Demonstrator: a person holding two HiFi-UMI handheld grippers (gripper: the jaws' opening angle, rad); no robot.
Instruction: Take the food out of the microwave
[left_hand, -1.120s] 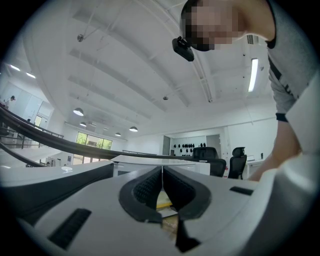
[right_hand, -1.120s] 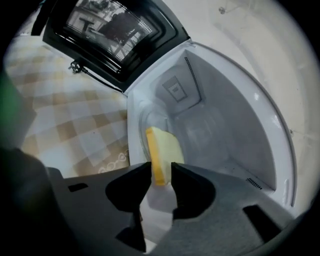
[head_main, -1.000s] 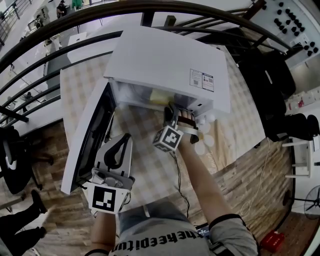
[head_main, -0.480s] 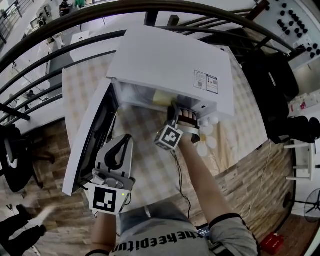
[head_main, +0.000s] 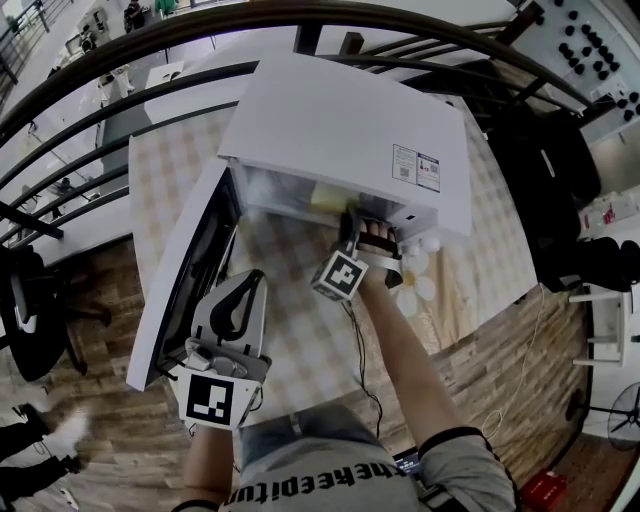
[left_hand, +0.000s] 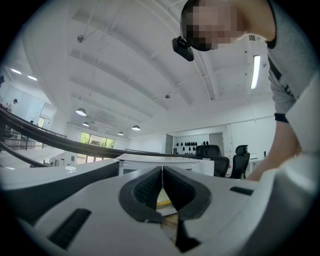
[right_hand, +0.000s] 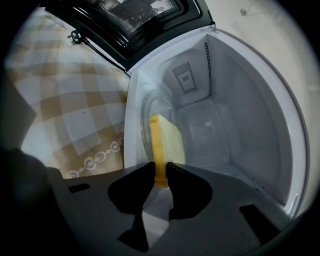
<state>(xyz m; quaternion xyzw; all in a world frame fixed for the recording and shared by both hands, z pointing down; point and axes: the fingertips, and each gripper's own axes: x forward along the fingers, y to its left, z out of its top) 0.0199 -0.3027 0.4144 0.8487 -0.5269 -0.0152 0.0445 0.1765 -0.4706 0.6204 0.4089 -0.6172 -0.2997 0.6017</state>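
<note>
The step in hand is the grasp itself. The right claw (right_hand: 160, 172) reaches into the open cavity of the white microwave oven (head_main: 340, 120). Its jaws are closing on the pale yellow slice of food with a darker yellow rim (right_hand: 169, 140). The rim stands between the jaws, and the pads look to meet it on both sides. The slice is inside the cavity, near the front opening, close beside the round glass turntable (right_hand: 143, 112).

The jaws should finish closing before any pull begins, because only the narrow rim is caught, and near the tips. A slightly deeper bite would probably hold more safely. The slice looks soft, so a gentle squeeze should do and a hard one might crush it.

It is best lifted a little clear of the turntable first. Then it can be drawn straight back along the claw's own line, clear of the cavity's front lip and of the dark-windowed door (head_main: 185, 270), which hangs wide open on the left.

The table under its beige-and-white checked cloth (head_main: 300, 330) has bare room in front of the oven for setting the slice down.

The left claw (head_main: 247, 285) is held near the person's body, jaws together on nothing, well apart from the oven. It seems to have no part in this step.
</note>
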